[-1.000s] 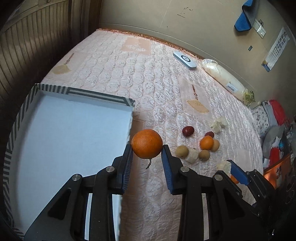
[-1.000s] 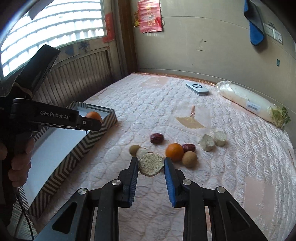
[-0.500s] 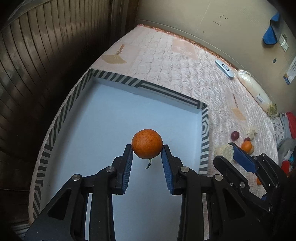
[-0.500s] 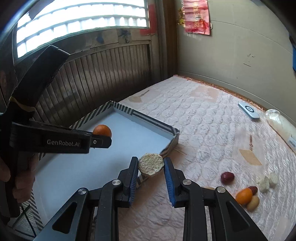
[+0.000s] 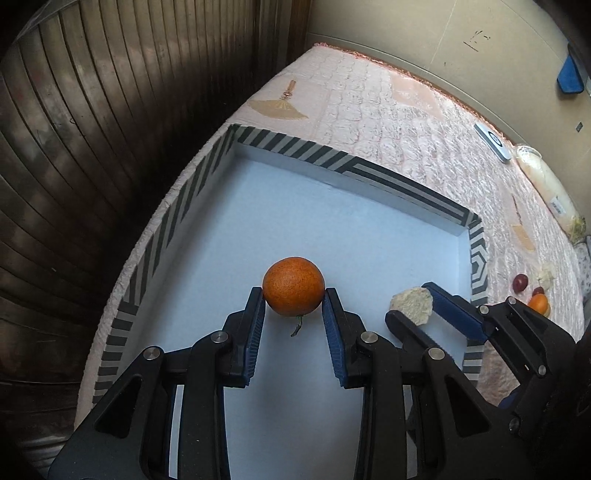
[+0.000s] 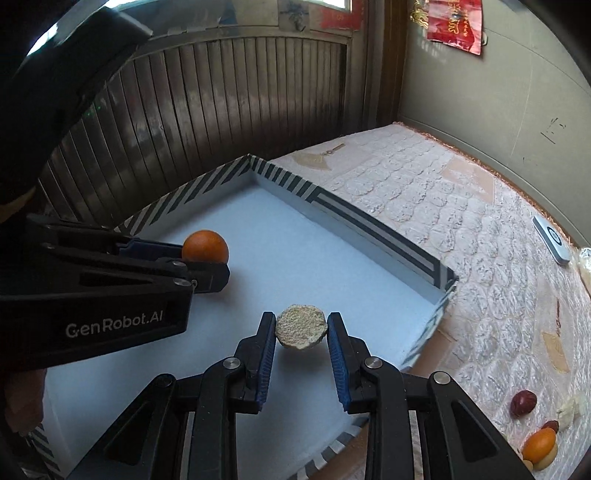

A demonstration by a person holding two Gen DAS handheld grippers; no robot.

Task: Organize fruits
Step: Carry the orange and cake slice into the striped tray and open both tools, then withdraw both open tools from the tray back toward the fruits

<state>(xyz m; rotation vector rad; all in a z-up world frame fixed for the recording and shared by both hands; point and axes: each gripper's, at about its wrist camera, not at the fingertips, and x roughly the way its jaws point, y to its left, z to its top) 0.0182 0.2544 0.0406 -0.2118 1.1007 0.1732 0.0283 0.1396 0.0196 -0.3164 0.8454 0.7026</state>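
The left gripper [image 5: 293,295] clamps an orange [image 5: 293,286] above the white floor of the striped tray [image 5: 354,168]. The right gripper [image 6: 301,326] grips a pale, rough-faced fruit slice [image 6: 301,328], also over the tray. Remaining fruits [image 6: 522,402] lie on the quilted mattress [image 6: 461,229], well apart.

Both wrist views close above the striped box [image 5: 406,184], facing forward, sharing its white floor

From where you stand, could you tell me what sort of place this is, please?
Probably a bedroom in a home: the tray sits on a quilted pink mattress against a plain wall, dark wood panelling lines one side, and a red paper hanging decorates the wall.
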